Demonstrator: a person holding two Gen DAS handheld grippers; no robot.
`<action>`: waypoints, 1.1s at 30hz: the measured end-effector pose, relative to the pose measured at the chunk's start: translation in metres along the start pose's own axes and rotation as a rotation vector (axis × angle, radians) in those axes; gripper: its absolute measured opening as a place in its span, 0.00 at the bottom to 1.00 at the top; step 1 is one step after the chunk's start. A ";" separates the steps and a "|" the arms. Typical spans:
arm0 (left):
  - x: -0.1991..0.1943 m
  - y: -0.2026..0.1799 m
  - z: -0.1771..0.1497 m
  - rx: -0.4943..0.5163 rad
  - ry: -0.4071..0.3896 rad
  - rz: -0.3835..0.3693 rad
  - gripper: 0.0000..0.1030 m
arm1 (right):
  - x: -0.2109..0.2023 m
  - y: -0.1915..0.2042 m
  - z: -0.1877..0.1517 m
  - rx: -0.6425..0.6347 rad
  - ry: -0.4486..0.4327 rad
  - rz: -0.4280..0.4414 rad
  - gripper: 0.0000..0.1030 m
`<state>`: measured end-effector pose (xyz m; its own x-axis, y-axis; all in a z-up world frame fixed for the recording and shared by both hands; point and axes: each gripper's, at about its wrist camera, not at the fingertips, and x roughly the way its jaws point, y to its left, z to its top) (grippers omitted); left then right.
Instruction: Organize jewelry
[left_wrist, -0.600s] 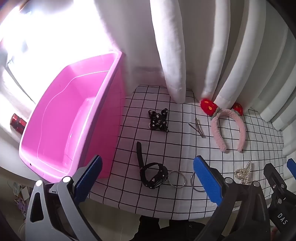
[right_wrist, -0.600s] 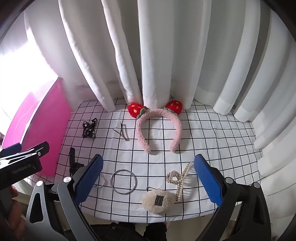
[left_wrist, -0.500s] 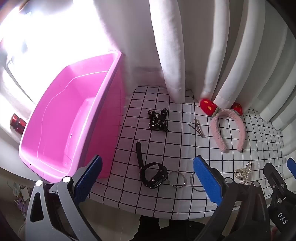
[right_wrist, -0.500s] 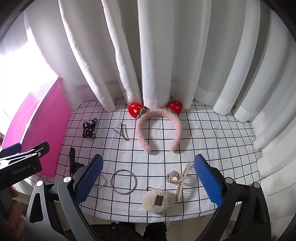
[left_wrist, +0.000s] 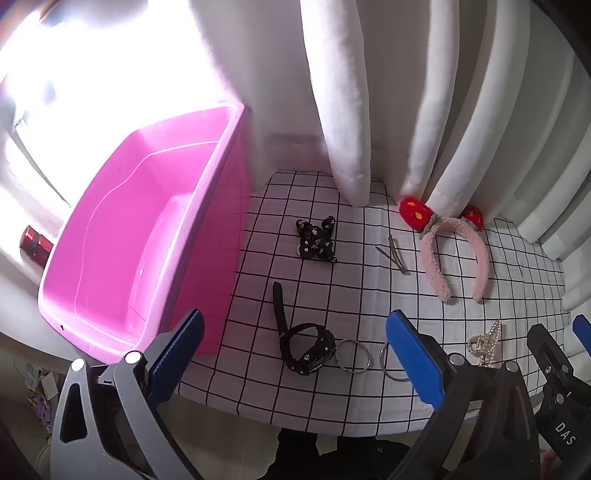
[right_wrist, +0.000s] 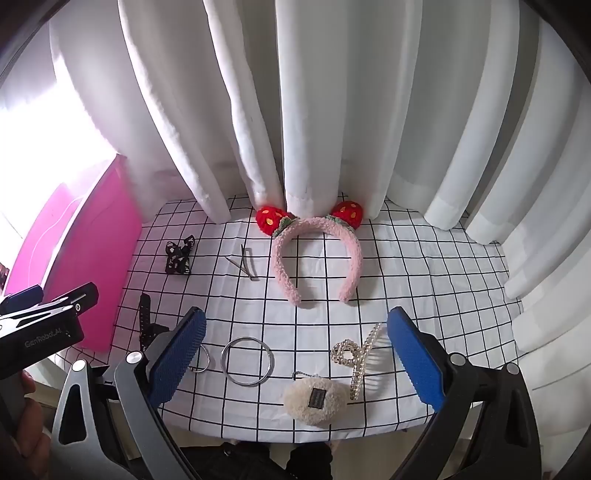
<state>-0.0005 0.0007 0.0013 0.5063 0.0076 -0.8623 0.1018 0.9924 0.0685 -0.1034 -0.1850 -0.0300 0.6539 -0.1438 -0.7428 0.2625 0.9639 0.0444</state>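
While both tools hang above the near edge of the checked cloth (right_wrist: 406, 266), we see our left gripper (left_wrist: 295, 354) spread wide with nothing between its blue pads, and our right gripper (right_wrist: 295, 354) gaping just as wide and equally empty. Jewelry lies scattered on the cloth: a pink strawberry headband (right_wrist: 314, 254) at the back against the white curtain (right_wrist: 314, 110), thin metal hairpins (right_wrist: 247, 266) just left of it, and a black bow (right_wrist: 179, 258) further left. Nearer us sit a black studded strap (left_wrist: 299, 343), a small ring (left_wrist: 354, 356) touching it, a larger bangle (right_wrist: 247, 362), a pearl hair claw (right_wrist: 356, 356) and a fuzzy cream pouch (right_wrist: 314, 402) touching the claw's lower end. Left of the cloth stands a pink bin (left_wrist: 147, 236), and a red object (left_wrist: 33, 245) rests beyond its far side.
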 end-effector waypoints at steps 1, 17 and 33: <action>0.000 0.000 0.000 -0.001 0.000 0.000 0.94 | 0.000 0.000 0.000 0.000 0.000 0.000 0.91; 0.002 0.001 0.000 -0.002 -0.004 -0.001 0.94 | -0.003 -0.001 0.002 0.002 -0.005 -0.002 0.91; -0.001 0.002 0.000 -0.001 -0.005 0.000 0.94 | -0.002 0.000 0.002 0.000 -0.007 -0.003 0.91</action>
<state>-0.0006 0.0028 0.0027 0.5102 0.0073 -0.8600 0.1012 0.9925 0.0685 -0.1033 -0.1853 -0.0277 0.6580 -0.1484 -0.7383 0.2642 0.9636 0.0418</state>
